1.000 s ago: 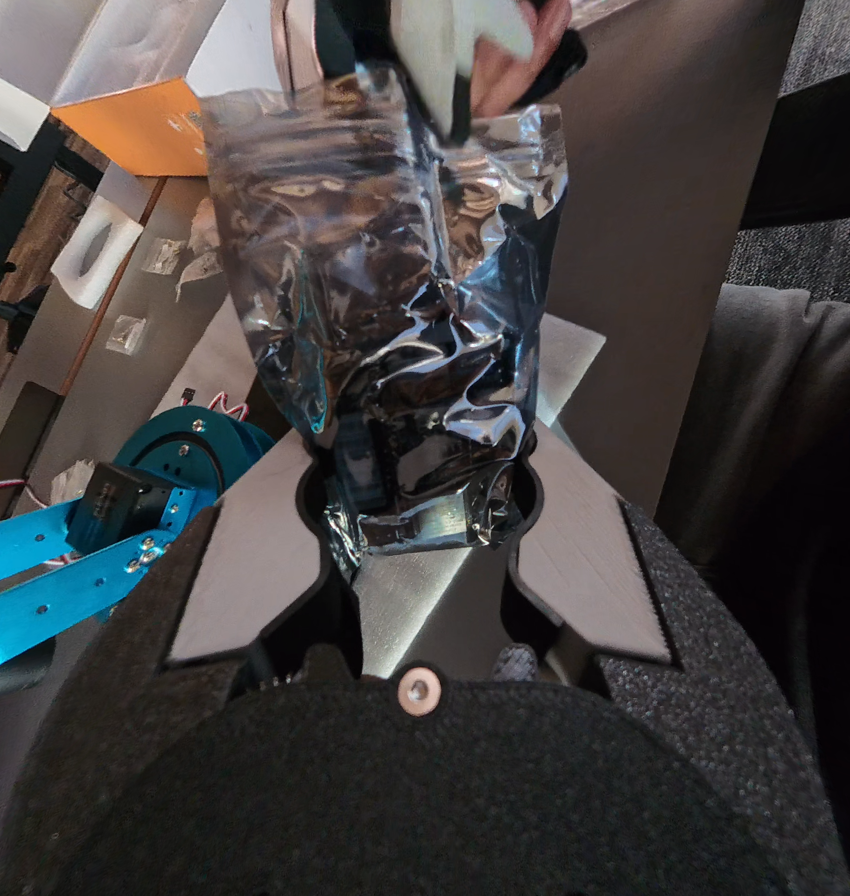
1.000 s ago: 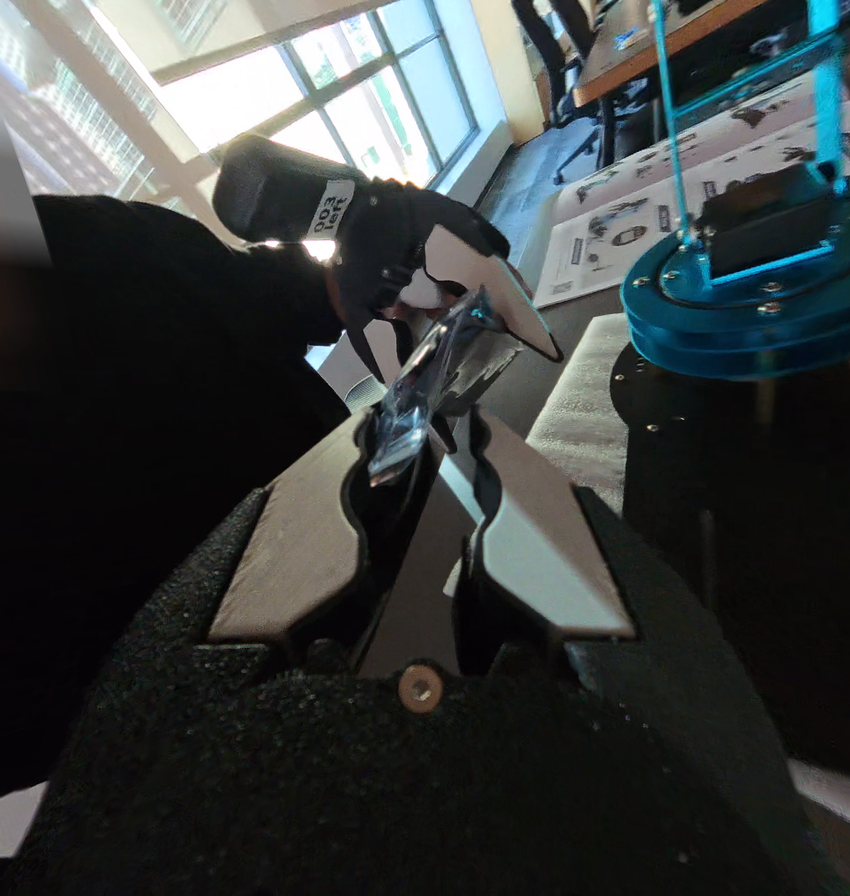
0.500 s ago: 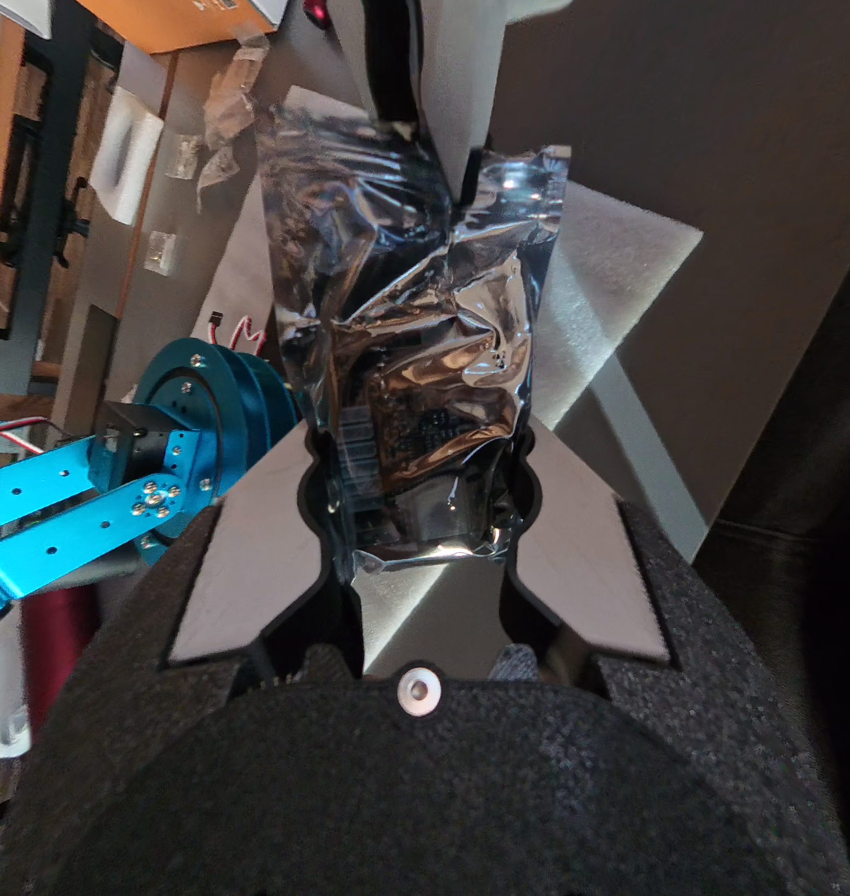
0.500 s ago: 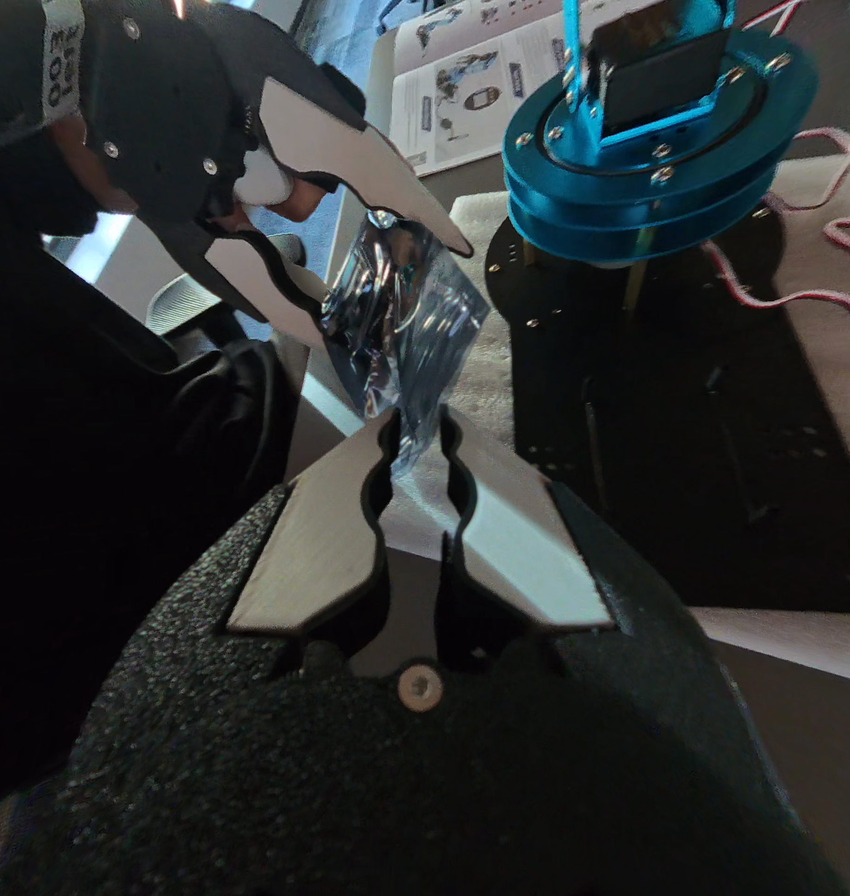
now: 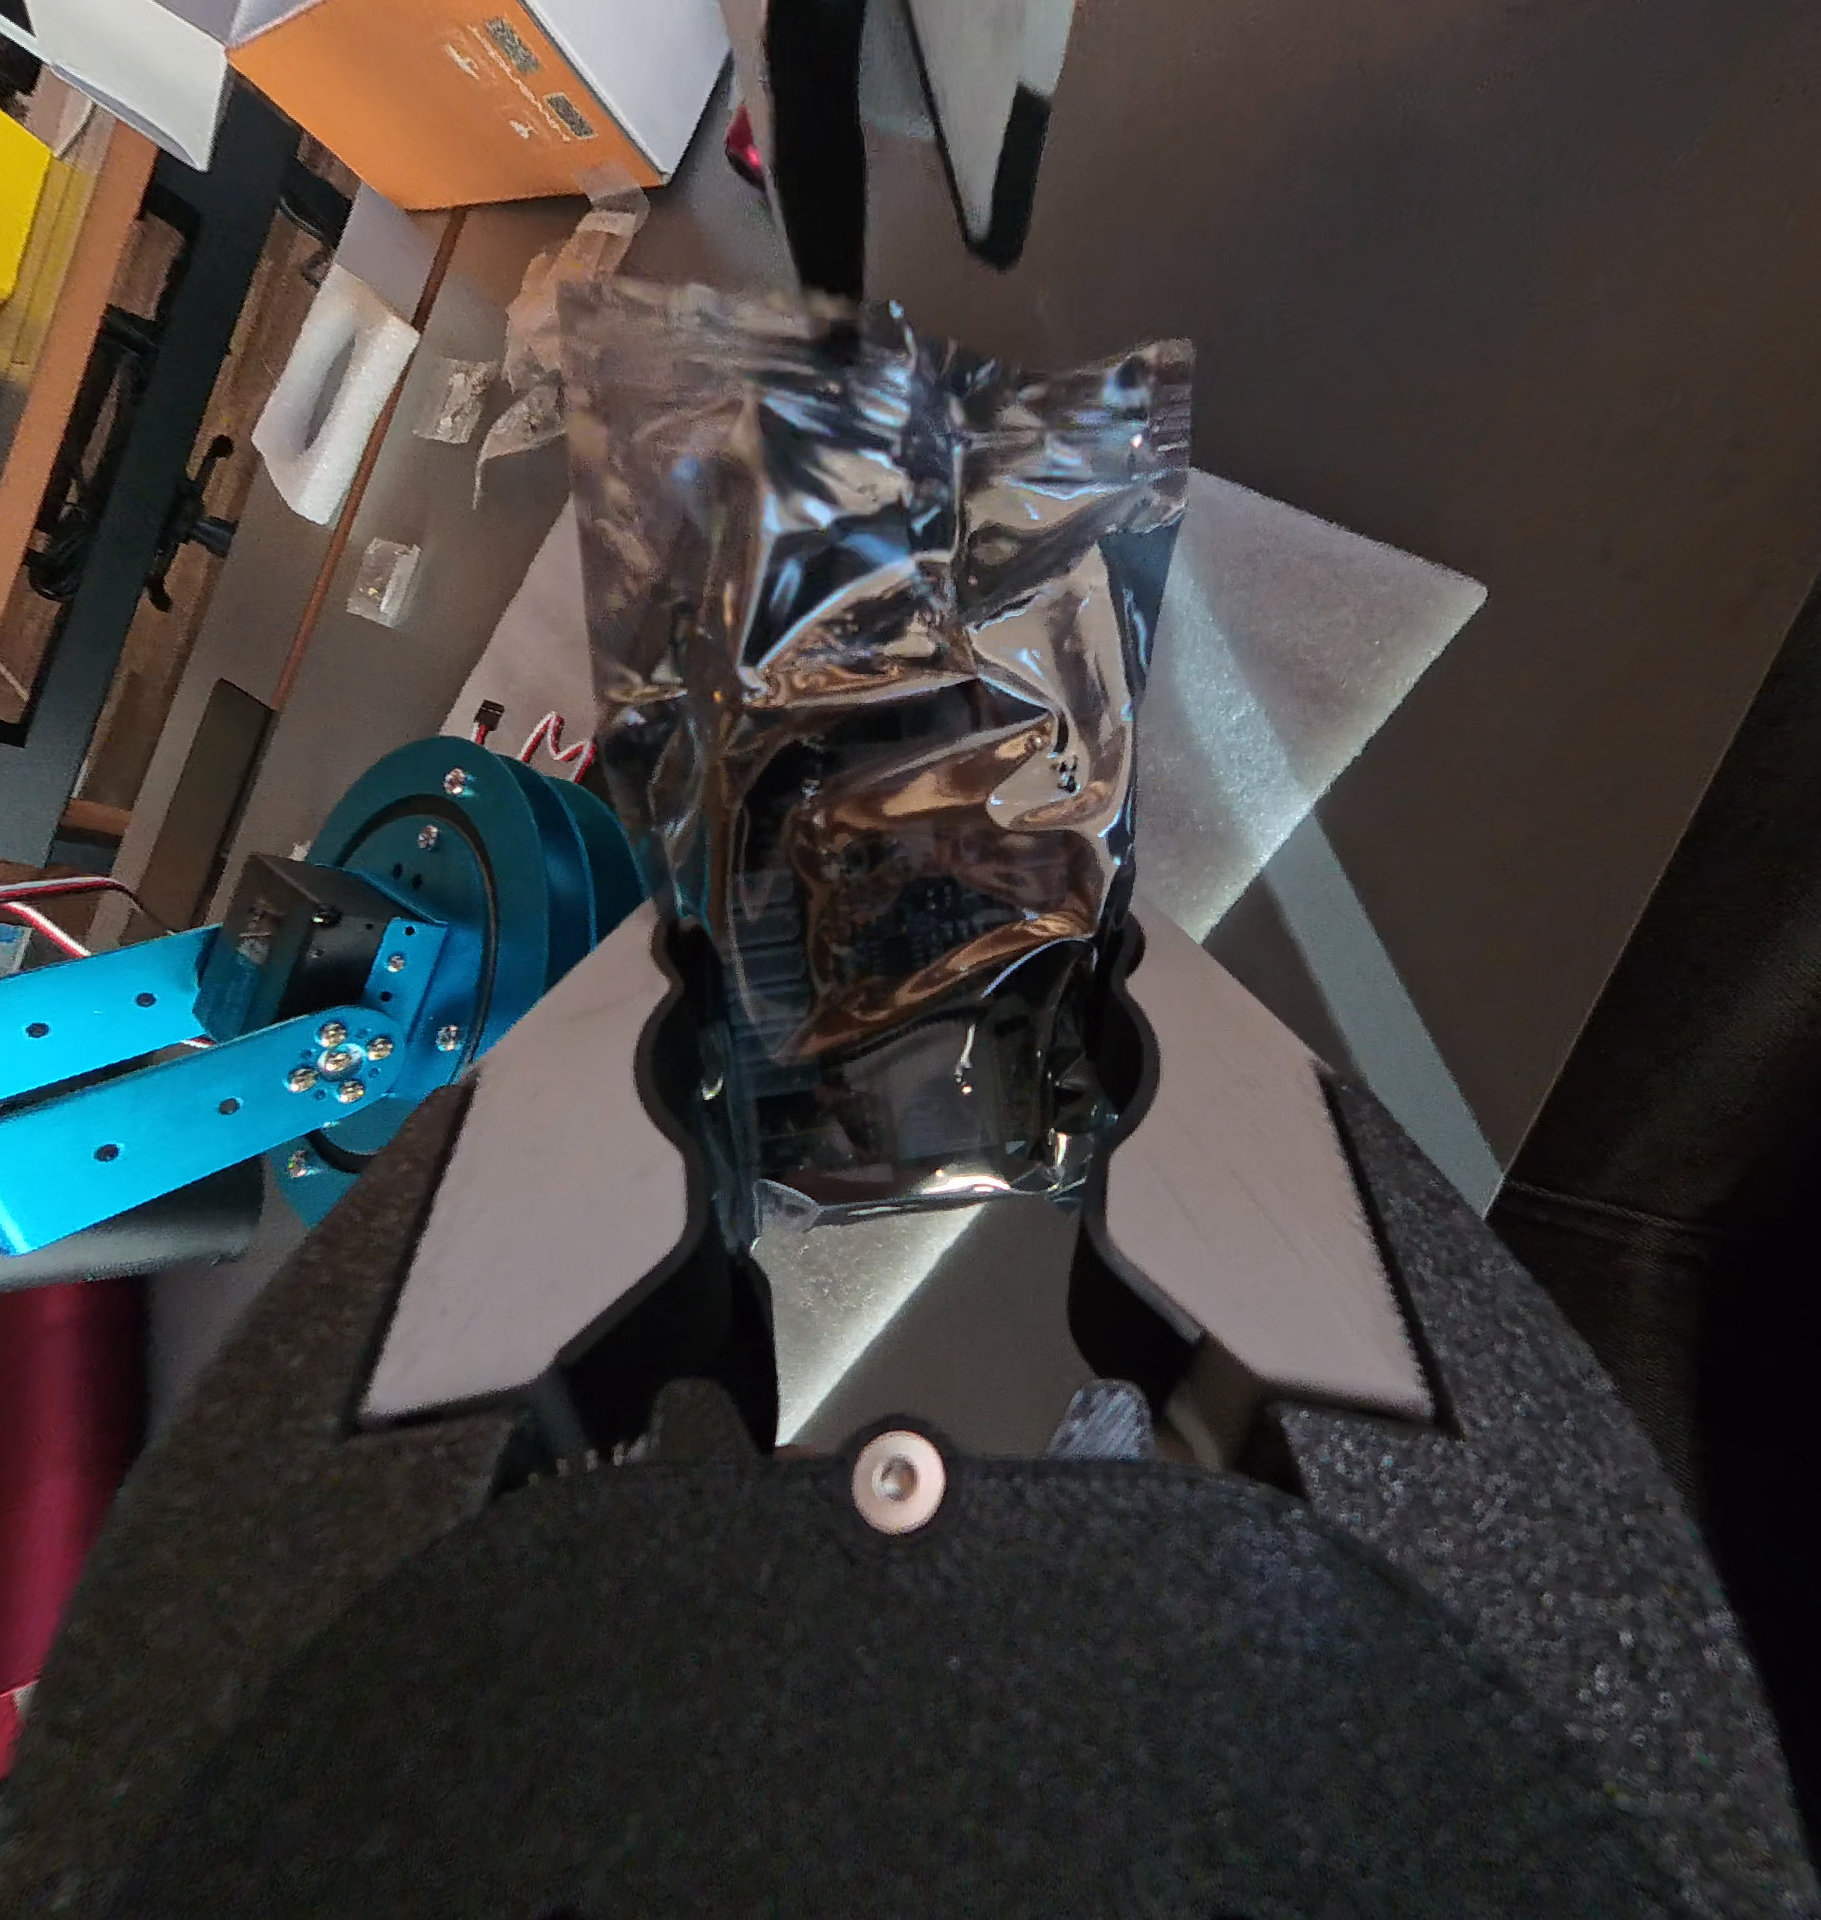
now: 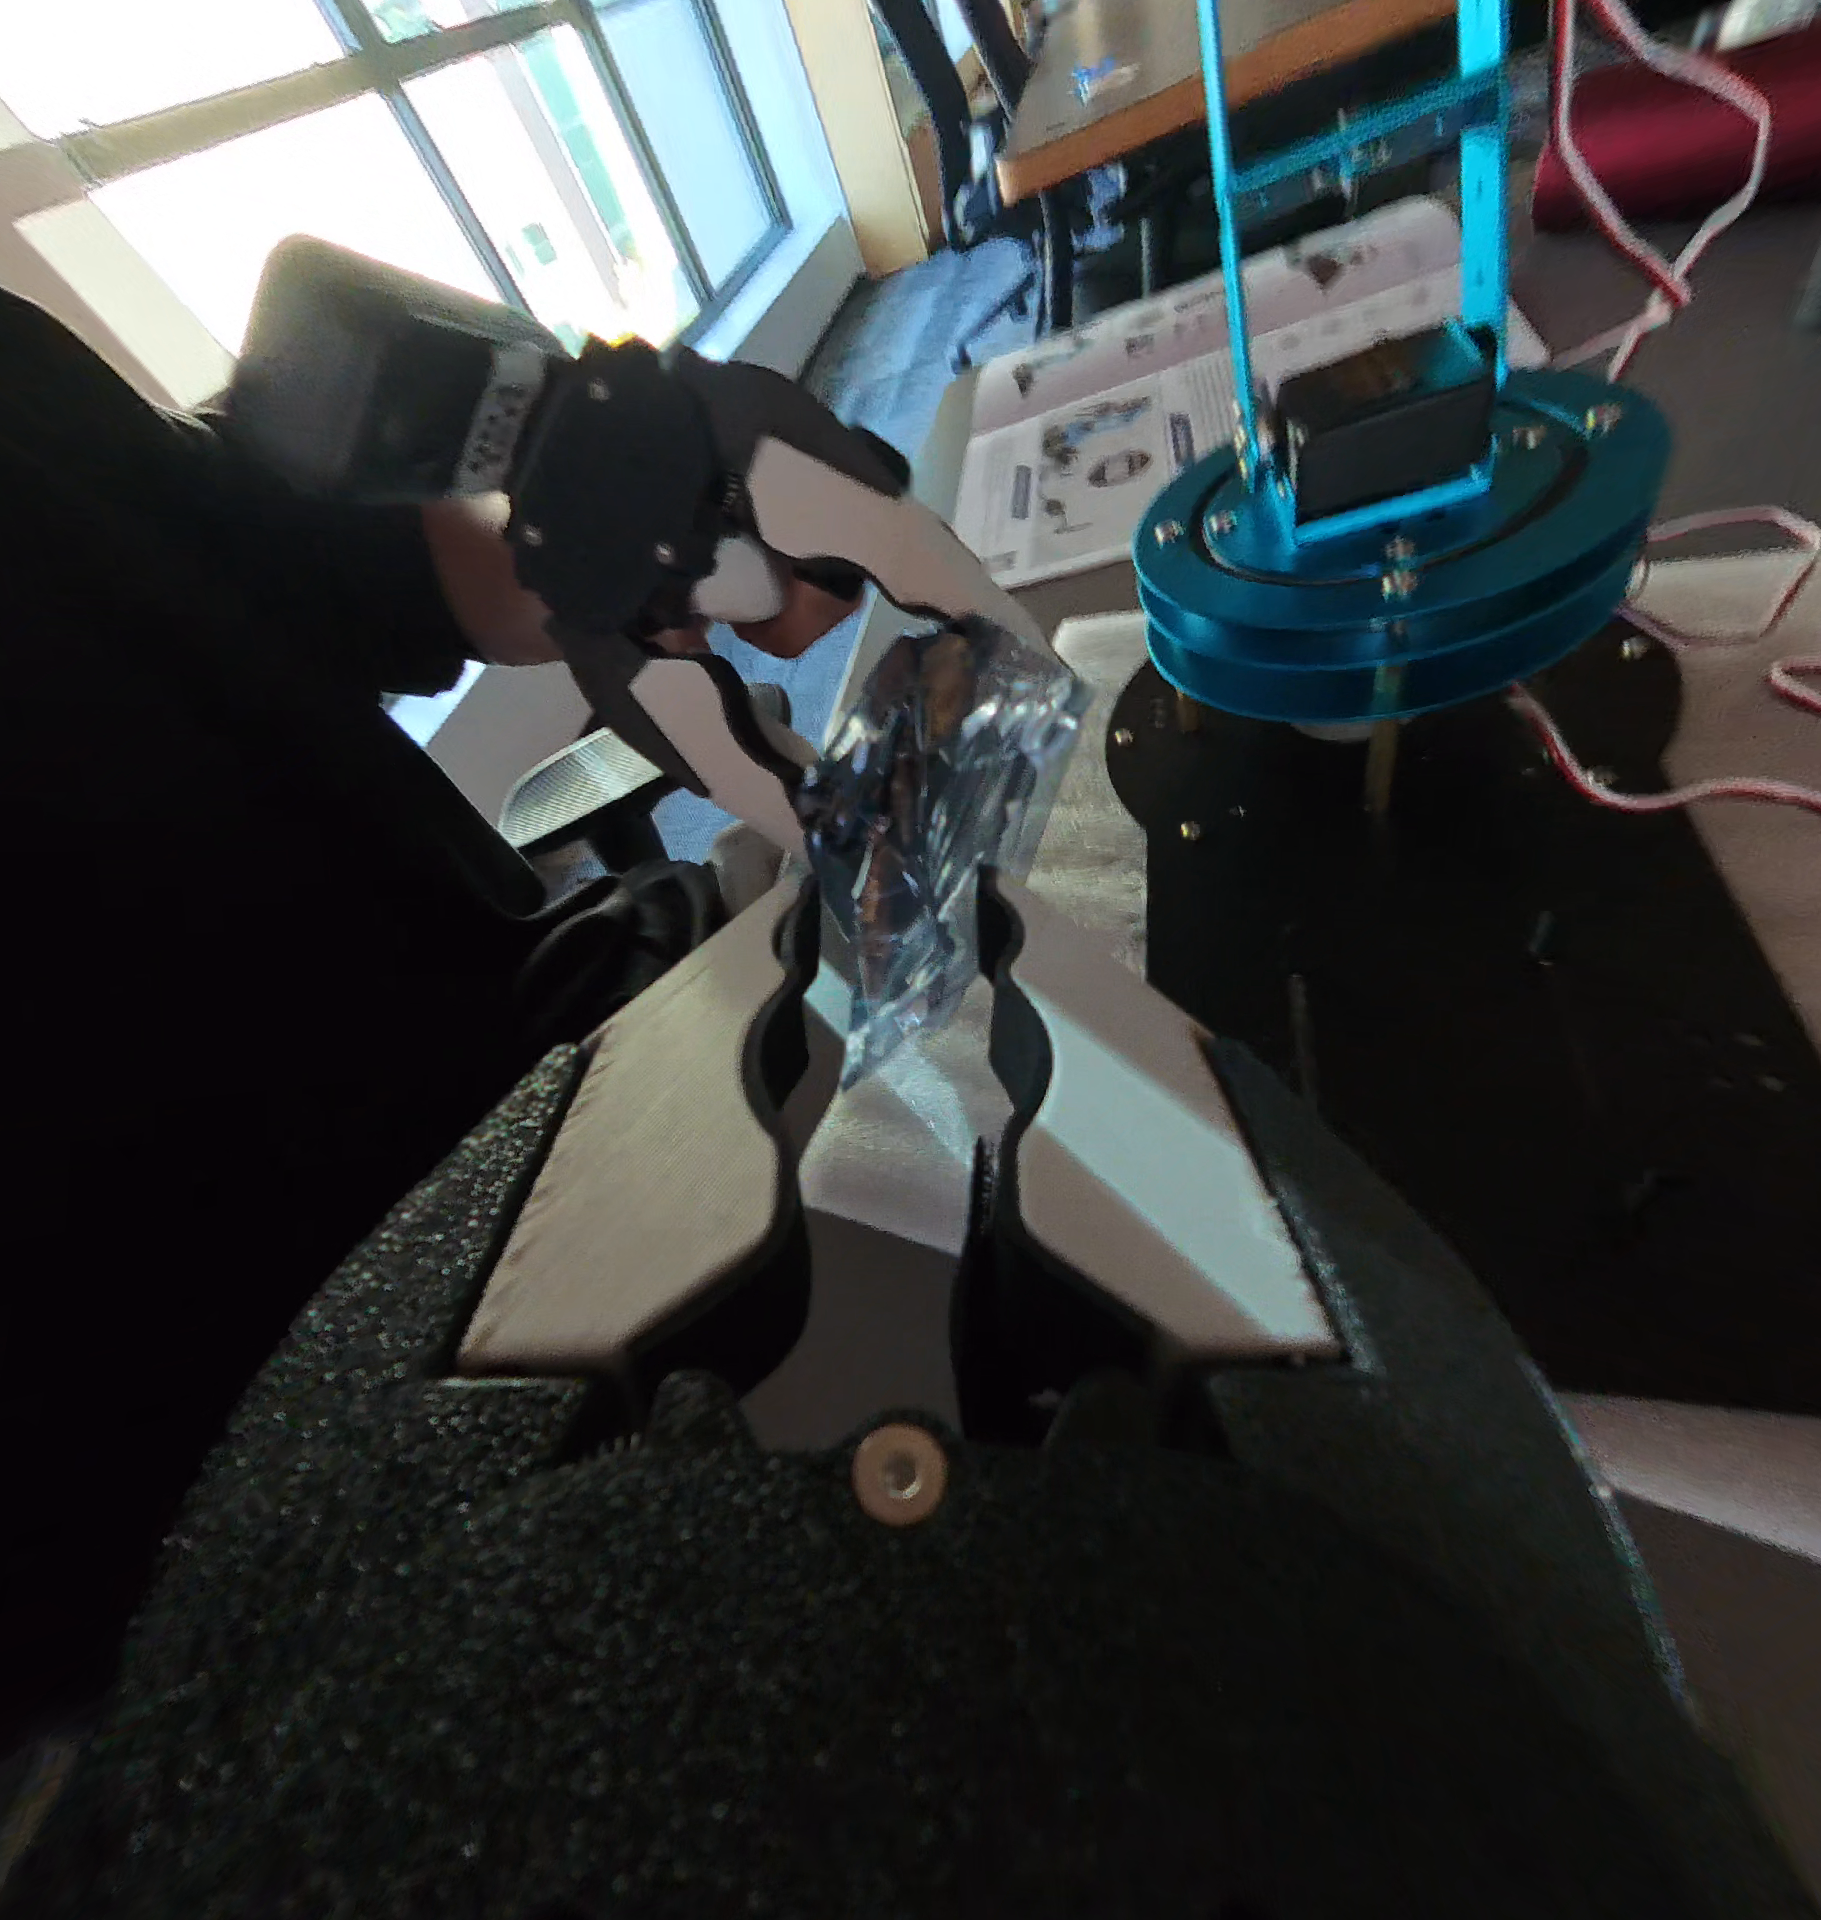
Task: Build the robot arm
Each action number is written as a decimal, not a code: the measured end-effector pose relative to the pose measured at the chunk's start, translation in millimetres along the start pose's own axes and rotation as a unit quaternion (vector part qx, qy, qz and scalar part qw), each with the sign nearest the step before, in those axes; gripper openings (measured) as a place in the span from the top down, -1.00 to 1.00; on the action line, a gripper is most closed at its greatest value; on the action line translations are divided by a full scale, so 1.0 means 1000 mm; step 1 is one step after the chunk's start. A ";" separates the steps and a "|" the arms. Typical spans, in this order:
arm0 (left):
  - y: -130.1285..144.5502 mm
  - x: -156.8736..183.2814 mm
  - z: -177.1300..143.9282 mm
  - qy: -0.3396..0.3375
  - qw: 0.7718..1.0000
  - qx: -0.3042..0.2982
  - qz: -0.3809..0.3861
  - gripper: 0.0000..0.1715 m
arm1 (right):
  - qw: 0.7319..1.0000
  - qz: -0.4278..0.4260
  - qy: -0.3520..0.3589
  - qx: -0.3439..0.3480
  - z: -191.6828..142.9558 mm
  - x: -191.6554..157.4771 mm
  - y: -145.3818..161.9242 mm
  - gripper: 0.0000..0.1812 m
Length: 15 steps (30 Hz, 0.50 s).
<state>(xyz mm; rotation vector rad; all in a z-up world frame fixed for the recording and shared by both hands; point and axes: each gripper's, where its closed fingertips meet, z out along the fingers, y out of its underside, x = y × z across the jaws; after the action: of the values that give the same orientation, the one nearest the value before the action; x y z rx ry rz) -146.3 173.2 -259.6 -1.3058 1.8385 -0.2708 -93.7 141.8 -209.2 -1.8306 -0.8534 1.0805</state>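
Gripping the lower end of a crinkled silver foil bag [image 5: 885,790], the left gripper [image 5: 895,935] points up and away, jaws closed on the bag above a white foam sheet [image 5: 1290,644]. Right gripper [image 6: 901,894] angles in from the opposite end, jaws narrowly parted around the bag's edge; contact unclear. Bag contents indistinct. Blue metal arm assembly [image 5: 262,997] sits left, cropped. Orange box [image 5: 449,94] bears print.

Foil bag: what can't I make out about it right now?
- Contents: left wrist view, the foil bag is creased and glaring; only dark shapes show.
- Top edge: left wrist view, motion blur.
- Contact with the right tongs: right wrist view, blur; they stand apart around its corner.
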 end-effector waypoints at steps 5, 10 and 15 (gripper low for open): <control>-0.003 0.003 0.001 0.004 1.000 0.004 0.006 0.11 | 0.999 0.016 -0.026 -0.033 0.011 -0.004 0.013 0.64; -0.009 0.003 0.005 0.001 1.000 0.006 0.020 0.12 | 0.998 0.046 -0.025 0.020 0.021 0.002 -0.003 0.96; -0.020 0.005 0.000 0.007 1.000 0.031 -0.002 0.10 | 0.987 0.073 -0.128 0.055 0.007 -0.028 -0.020 1.00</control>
<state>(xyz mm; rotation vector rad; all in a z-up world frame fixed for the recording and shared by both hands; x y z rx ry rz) -133.1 160.1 -250.4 -1.2691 1.8255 -0.3370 -113.7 128.9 -183.9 -1.7065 -0.7972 1.4524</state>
